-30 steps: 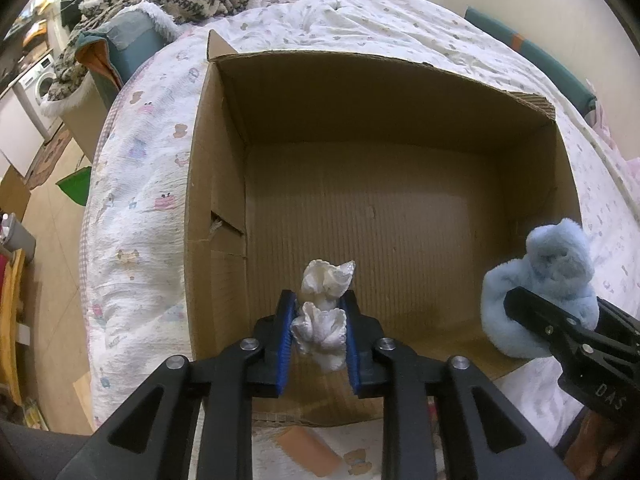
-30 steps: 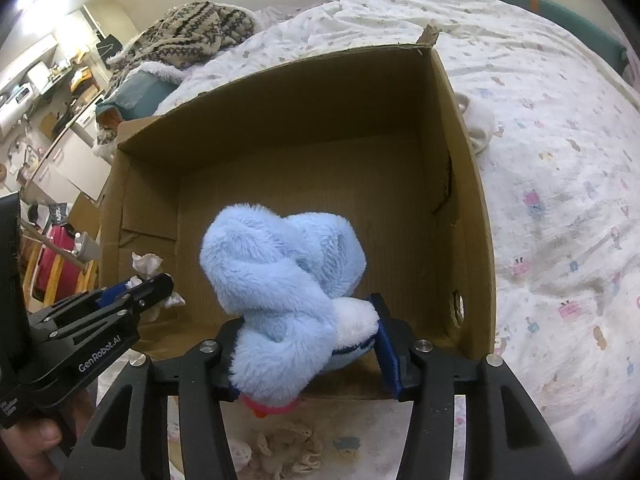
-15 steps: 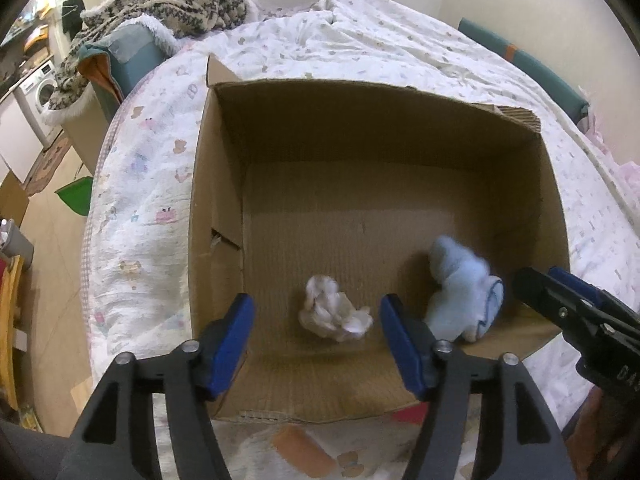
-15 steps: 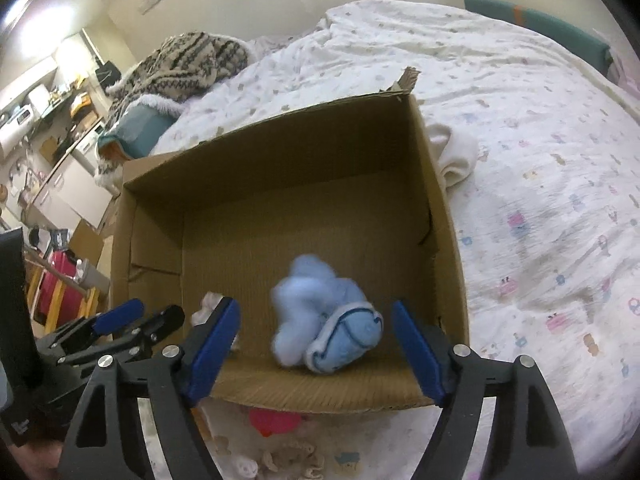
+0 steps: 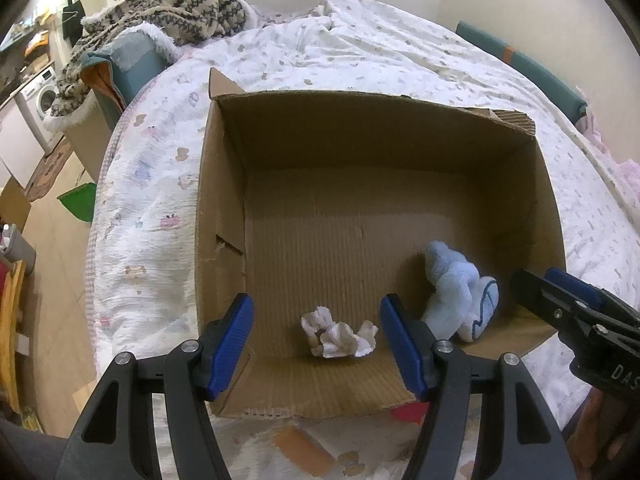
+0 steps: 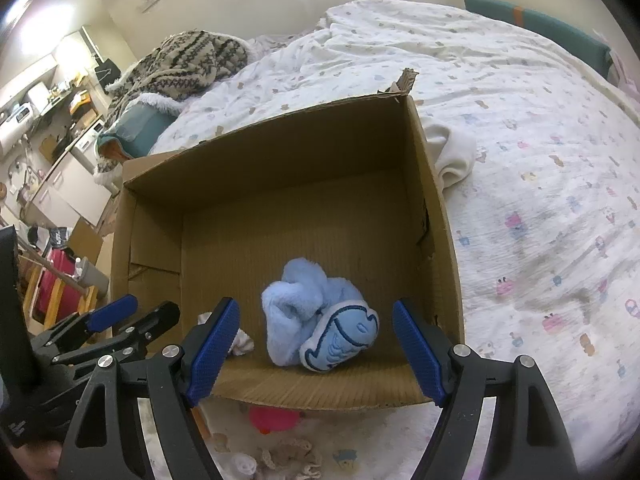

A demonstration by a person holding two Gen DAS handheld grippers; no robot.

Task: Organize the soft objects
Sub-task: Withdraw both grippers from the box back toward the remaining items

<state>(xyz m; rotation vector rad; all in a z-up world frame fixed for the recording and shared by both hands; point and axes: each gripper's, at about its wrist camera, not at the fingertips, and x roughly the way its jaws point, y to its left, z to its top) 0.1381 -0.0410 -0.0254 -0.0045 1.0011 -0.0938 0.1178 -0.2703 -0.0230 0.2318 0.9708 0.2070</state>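
Observation:
An open cardboard box [image 5: 224,208] [image 6: 440,240] stands on the bed. A small white crumpled soft thing [image 5: 338,336] lies on the box floor near the front wall; only a bit of it shows in the right wrist view [image 6: 242,340]. A light blue plush toy [image 5: 460,292] [image 6: 316,320] lies to its right on the box floor. My left gripper [image 5: 316,344] is open and empty, above the box's front edge over the white thing. My right gripper [image 6: 316,344] is open and empty, above the front edge over the blue plush.
A white cloth [image 6: 452,156] lies on the bed by the box's right wall. A red thing [image 6: 272,418] and small knitted items [image 6: 288,456] lie in front of the box. A patterned blanket [image 5: 176,8] is heaped at the far left. The bed's left edge drops to the floor.
Both grippers opened. The white soft thing and the blue plush dropped from the jaws into the box. Both grippers have drawn back and up from the box.

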